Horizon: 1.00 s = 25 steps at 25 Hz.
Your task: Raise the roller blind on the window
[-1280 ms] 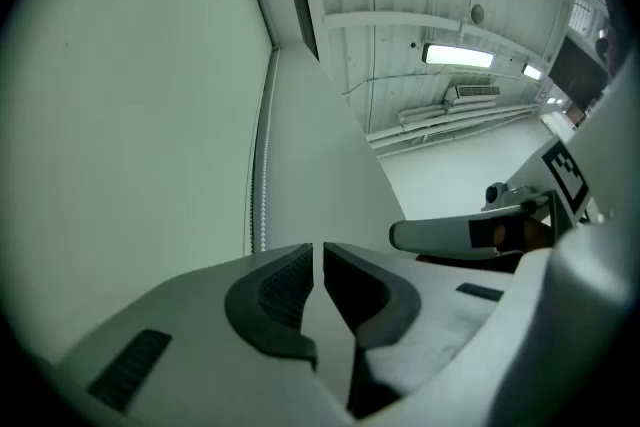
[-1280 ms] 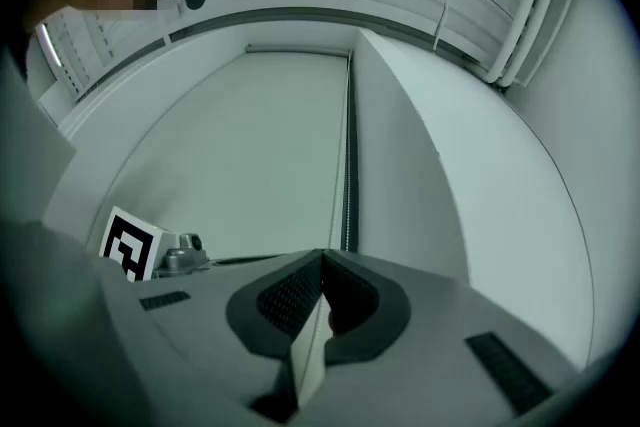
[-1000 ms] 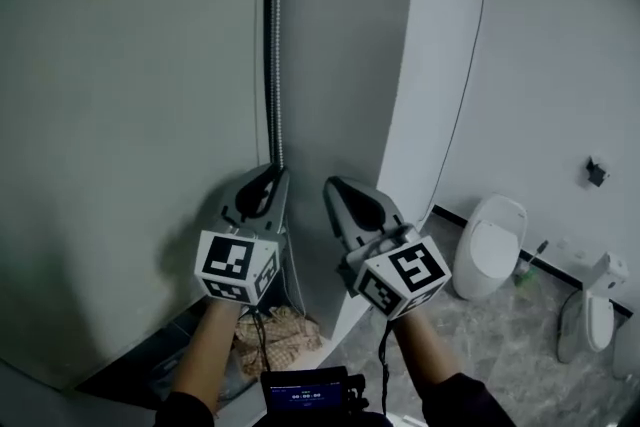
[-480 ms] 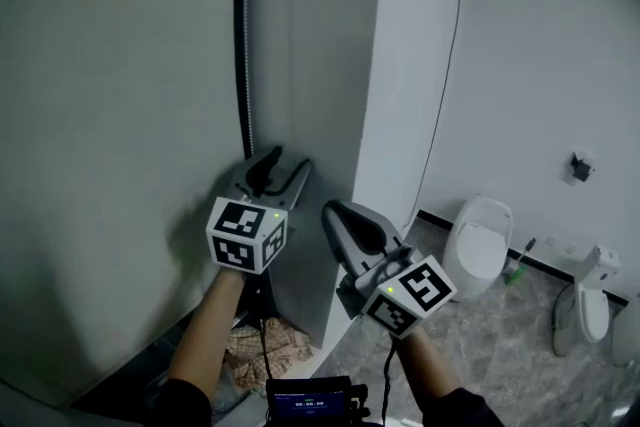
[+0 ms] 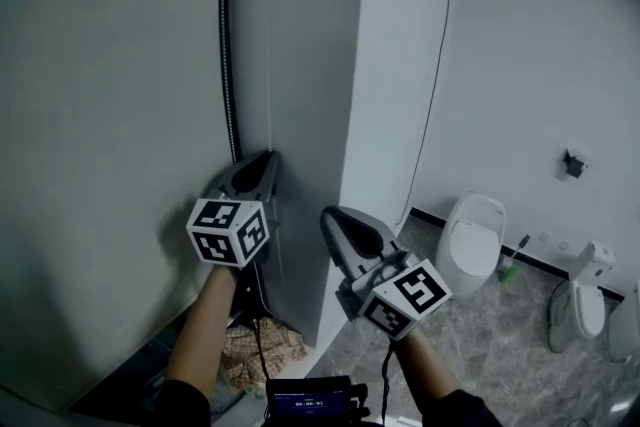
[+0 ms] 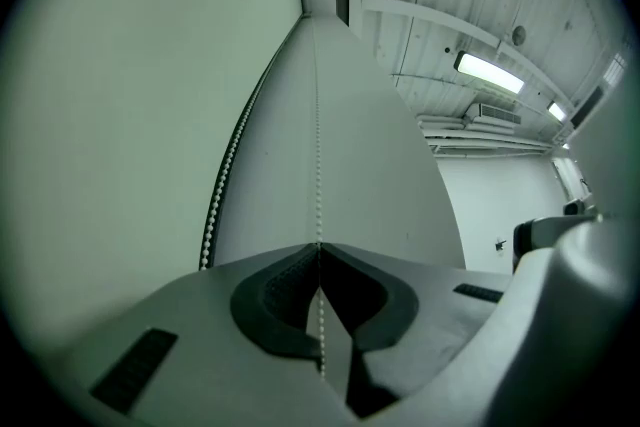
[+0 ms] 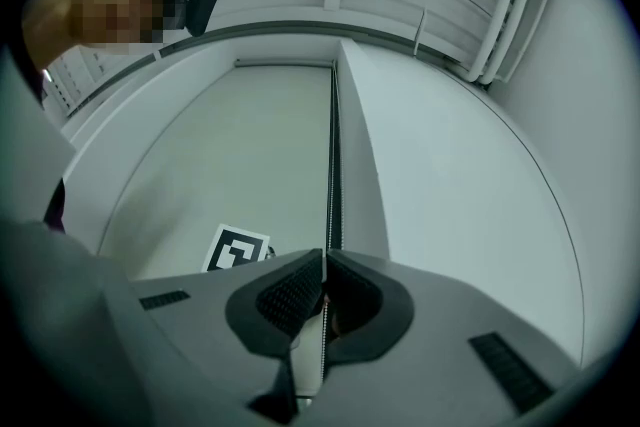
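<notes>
The grey roller blind (image 5: 100,115) hangs down over the window at the left. A thin white bead chain (image 6: 318,115) runs up its right edge, and a second strand (image 6: 222,185) lies along the dark gap. My left gripper (image 5: 268,155) points up against the blind's edge. Its jaws (image 6: 318,250) are shut on the bead chain, which passes between the pads. My right gripper (image 5: 328,213) sits lower and to the right. It is shut too (image 7: 323,255), and beads of the chain (image 7: 322,330) show between its pads.
A white wall pier (image 5: 390,65) stands right of the blind. Below on the marble floor are a toilet (image 5: 470,240), a brush (image 5: 510,260) and another white fixture (image 5: 575,300). A crumpled cloth (image 5: 255,345) lies under my left arm.
Half a second ago the left gripper's jaws stood open around the chain; now they are shut on it again. The right gripper has dropped lower in the head view.
</notes>
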{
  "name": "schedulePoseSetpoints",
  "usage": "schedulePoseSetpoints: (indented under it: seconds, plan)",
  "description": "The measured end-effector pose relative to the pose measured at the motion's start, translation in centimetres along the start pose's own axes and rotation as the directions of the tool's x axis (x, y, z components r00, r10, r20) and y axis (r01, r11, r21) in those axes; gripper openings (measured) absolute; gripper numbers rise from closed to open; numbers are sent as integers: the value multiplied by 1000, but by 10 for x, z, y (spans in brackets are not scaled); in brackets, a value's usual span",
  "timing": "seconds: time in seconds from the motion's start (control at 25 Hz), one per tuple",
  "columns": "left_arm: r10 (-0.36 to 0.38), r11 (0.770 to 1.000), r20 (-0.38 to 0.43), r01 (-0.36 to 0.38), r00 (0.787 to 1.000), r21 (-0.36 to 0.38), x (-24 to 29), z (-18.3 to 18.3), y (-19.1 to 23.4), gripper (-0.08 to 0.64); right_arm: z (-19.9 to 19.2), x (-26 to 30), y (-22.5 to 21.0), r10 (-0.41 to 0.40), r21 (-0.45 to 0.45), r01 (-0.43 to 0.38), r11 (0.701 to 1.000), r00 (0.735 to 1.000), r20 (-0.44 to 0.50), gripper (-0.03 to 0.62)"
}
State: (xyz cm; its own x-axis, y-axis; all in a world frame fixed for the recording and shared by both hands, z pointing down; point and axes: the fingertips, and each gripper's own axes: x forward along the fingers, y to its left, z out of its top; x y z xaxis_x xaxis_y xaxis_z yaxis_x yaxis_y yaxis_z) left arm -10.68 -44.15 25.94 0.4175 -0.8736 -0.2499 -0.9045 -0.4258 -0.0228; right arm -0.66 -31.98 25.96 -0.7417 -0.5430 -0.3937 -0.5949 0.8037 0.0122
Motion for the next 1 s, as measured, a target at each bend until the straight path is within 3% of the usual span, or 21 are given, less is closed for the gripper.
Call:
schedulePoseSetpoints:
  seconds: [0.16, 0.32, 0.4, 0.52, 0.6, 0.68, 1.0]
  plan:
    - [5, 999, 22, -6, 1000, 43, -16, 3, -4, 14, -2, 3, 2, 4, -14, -4, 1000, 1000, -1, 9]
    - [20, 978, 27, -26, 999, 207, -38, 6, -21, 14, 13, 21, 7, 27, -80, -26, 996, 1000, 13, 9]
    - [49, 939, 43, -61, 998, 337, -52, 8, -29, 14, 19, 37, 12, 47, -137, -50, 989, 999, -24, 11]
    - [85, 860, 70, -108, 994, 498, -76, 14, -38, 14, 35, 68, 31, 126, -174, -133, 976, 991, -50, 41]
    - [95, 823, 73, -120, 993, 556, -91, 16, -44, 14, 48, 90, 46, 188, -154, -195, 969, 980, -57, 92]
    - [92, 802, 92, -129, 991, 583, -105, 17, -48, 14, 60, 107, 56, 219, -129, -225, 966, 974, -54, 112]
    - [119, 833, 144, -177, 982, 524, -143, 18, -51, 14, 100, 133, 78, 229, -137, -223, 965, 973, 30, 108]
